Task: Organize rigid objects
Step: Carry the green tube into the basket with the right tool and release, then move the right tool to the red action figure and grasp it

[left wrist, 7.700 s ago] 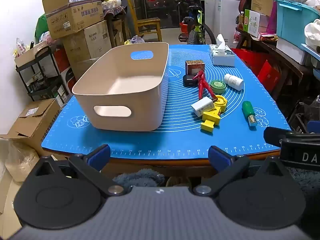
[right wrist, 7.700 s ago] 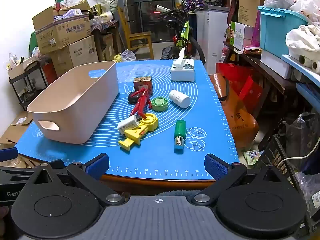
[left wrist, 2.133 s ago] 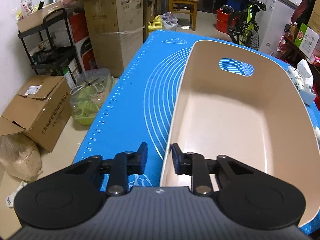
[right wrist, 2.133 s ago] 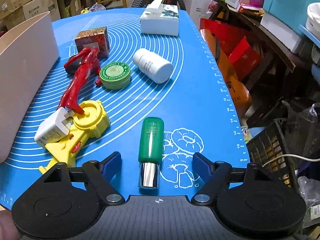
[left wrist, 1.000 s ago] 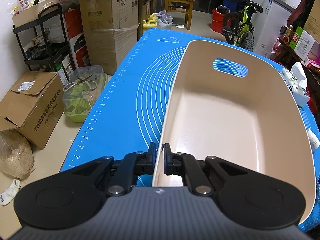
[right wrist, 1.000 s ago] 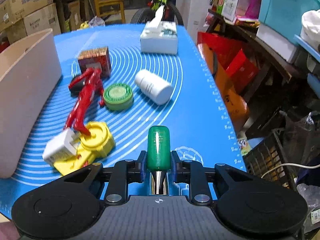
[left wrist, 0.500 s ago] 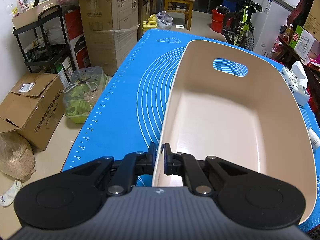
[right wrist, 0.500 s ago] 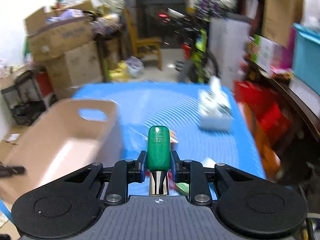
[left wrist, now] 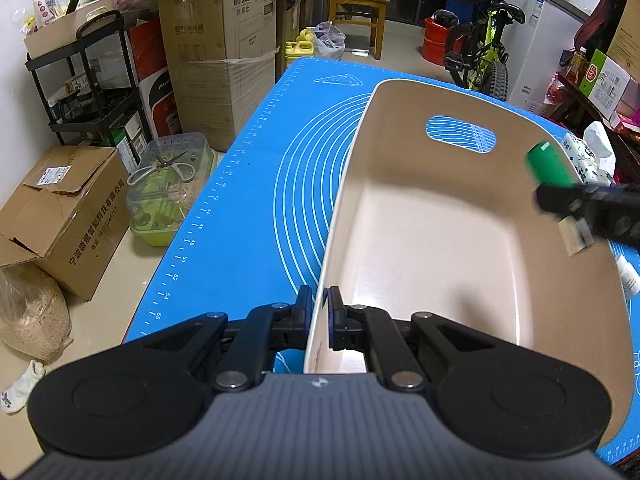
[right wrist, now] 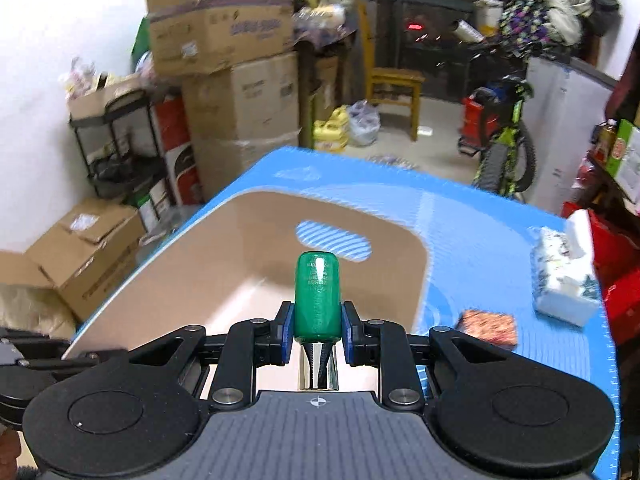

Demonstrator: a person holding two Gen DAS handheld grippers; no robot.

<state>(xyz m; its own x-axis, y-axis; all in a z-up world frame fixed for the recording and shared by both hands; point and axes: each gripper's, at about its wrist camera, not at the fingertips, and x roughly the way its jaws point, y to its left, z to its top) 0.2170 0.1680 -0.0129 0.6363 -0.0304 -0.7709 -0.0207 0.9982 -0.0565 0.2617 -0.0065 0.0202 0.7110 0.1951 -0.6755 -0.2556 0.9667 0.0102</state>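
Right tongs [right wrist: 317, 338] clamped on a green bottle [right wrist: 317, 296] w/ a chrome cap: blue pads press both sides of the green body, cap end towards the handle, rounded green end pointing out. Bottle hangs in the air above the beige bin [right wrist: 224, 264], over its right-hand wall as seen from the left wrist cam, where the green end [left wrist: 548, 166] sticks out past the dark tongs.

Left tongs [left wrist: 317, 316] pinched shut on the bin's near-left rim, one pad outside the wall, one inside. Bin interior looks bare; oval handle cut-out in the far wall.

Bin sits on a blue silicone mat [left wrist: 256, 184] covering the counter. Right of the bin: small reddish-brown patterned box [right wrist: 486, 328] just beside it, tissue pack [right wrist: 564, 276] further right. White bottle [left wrist: 626, 276] peeks past the bin's right rim. Beyond the bin: cardboard boxes [right wrist: 240, 92], wooden chair [right wrist: 394, 80], green bike [right wrist: 504, 152].
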